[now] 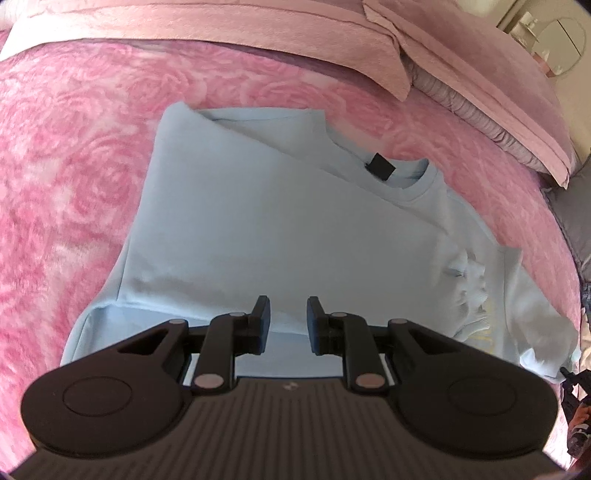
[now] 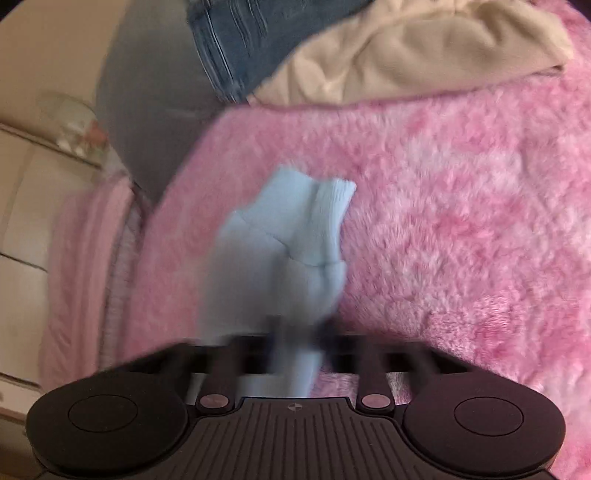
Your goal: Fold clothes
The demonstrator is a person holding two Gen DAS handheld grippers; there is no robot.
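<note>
A light blue sweatshirt [image 1: 258, 221] lies partly folded on a pink fluffy blanket [image 1: 74, 166], its black neck label [image 1: 380, 166] facing up. My left gripper [image 1: 289, 321] hangs over the sweatshirt's near hem, its jaws a little apart with nothing between them. A bunched ribbed cuff [image 1: 469, 280] lies on the shirt's right side. In the blurred right wrist view my right gripper [image 2: 295, 332] is shut on the light blue sleeve [image 2: 295, 236], whose ribbed cuff sticks out forward above the pink blanket [image 2: 461, 221].
Pink pillows [image 1: 480, 92] and a folded pink cover [image 1: 221, 33] lie at the head of the bed. Blue jeans [image 2: 240, 37] and a cream garment [image 2: 406, 48] are heaped at the blanket's far edge. A grey sheet [image 2: 147, 110] shows at the bed's side.
</note>
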